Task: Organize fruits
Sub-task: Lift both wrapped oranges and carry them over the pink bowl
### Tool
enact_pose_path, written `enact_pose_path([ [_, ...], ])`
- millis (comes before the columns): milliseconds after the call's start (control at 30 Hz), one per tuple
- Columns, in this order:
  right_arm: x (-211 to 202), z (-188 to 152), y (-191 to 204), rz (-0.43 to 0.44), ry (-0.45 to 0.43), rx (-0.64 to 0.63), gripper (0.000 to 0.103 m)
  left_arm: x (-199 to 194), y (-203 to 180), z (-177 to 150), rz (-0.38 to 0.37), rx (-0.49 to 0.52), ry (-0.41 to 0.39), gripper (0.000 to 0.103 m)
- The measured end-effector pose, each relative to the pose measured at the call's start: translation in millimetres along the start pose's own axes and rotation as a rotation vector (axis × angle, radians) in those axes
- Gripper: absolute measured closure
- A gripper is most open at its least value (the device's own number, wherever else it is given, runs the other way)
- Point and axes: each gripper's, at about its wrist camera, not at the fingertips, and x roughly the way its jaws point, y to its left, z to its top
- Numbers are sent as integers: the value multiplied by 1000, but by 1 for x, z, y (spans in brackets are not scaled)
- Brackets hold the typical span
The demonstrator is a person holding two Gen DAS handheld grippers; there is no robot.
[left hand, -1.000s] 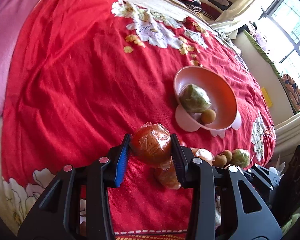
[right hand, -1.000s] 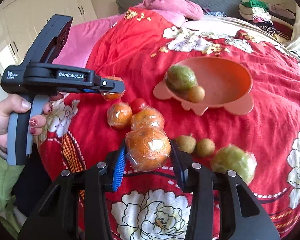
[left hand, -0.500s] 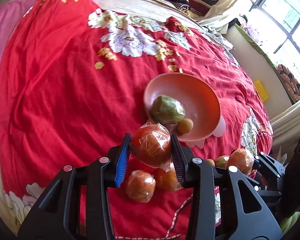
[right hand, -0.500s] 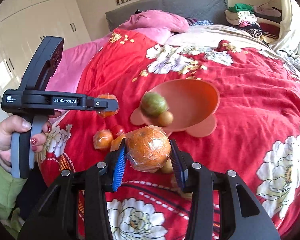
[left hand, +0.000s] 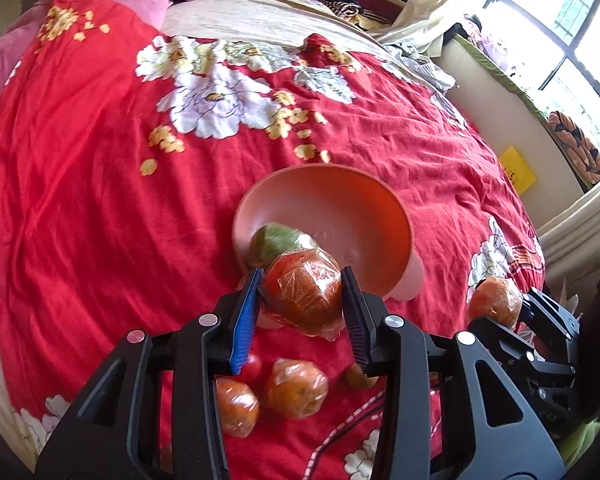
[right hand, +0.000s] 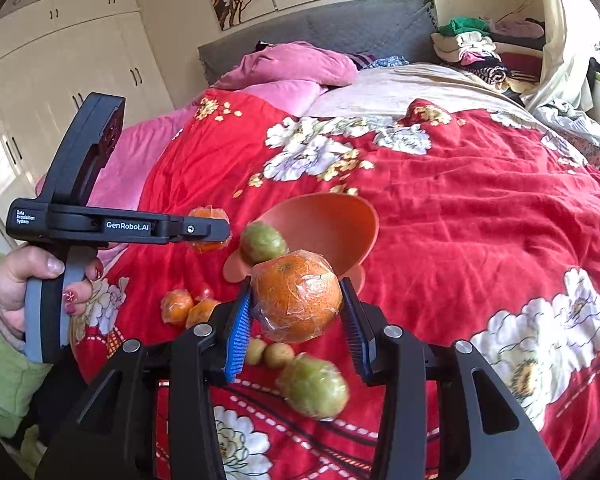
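Note:
My left gripper (left hand: 300, 300) is shut on a plastic-wrapped orange (left hand: 302, 290), held above the near rim of the pink bowl (left hand: 340, 208). A wrapped green fruit (left hand: 274, 238) lies in that bowl. My right gripper (right hand: 296, 312) is shut on another wrapped orange (right hand: 296, 294), in front of the bowl (right hand: 332, 220). In the right wrist view the left gripper (right hand: 210, 230) shows from the side with its orange (right hand: 208, 244). The right gripper's orange (left hand: 494, 302) shows at the right of the left wrist view. Loose wrapped oranges (left hand: 296, 390), small brown fruits (right hand: 278, 354) and a green fruit (right hand: 314, 388) lie on the red bedspread.
The red flowered bedspread (left hand: 100, 180) covers the bed, with pink pillows (right hand: 296, 66) at the grey headboard (right hand: 320, 32). Folded clothes (right hand: 480, 52) pile up at the far right. A hand in a green sleeve (right hand: 24, 292) holds the left gripper. A window (left hand: 560, 12) lies right of the bed.
Both grippers have risen and moved toward the bowl with their oranges. The bowl now sits right behind the held fruit in both views.

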Motion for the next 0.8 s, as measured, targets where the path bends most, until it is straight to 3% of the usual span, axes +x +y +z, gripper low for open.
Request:
enact_pose_path([
  [333,0,13,-13,-23,-13,-3,63,7,-19,26,-5,45,-9,72],
  [800,22,25,-11,-14,7,-26,63,29,-12,50,-28,28,10,72],
])
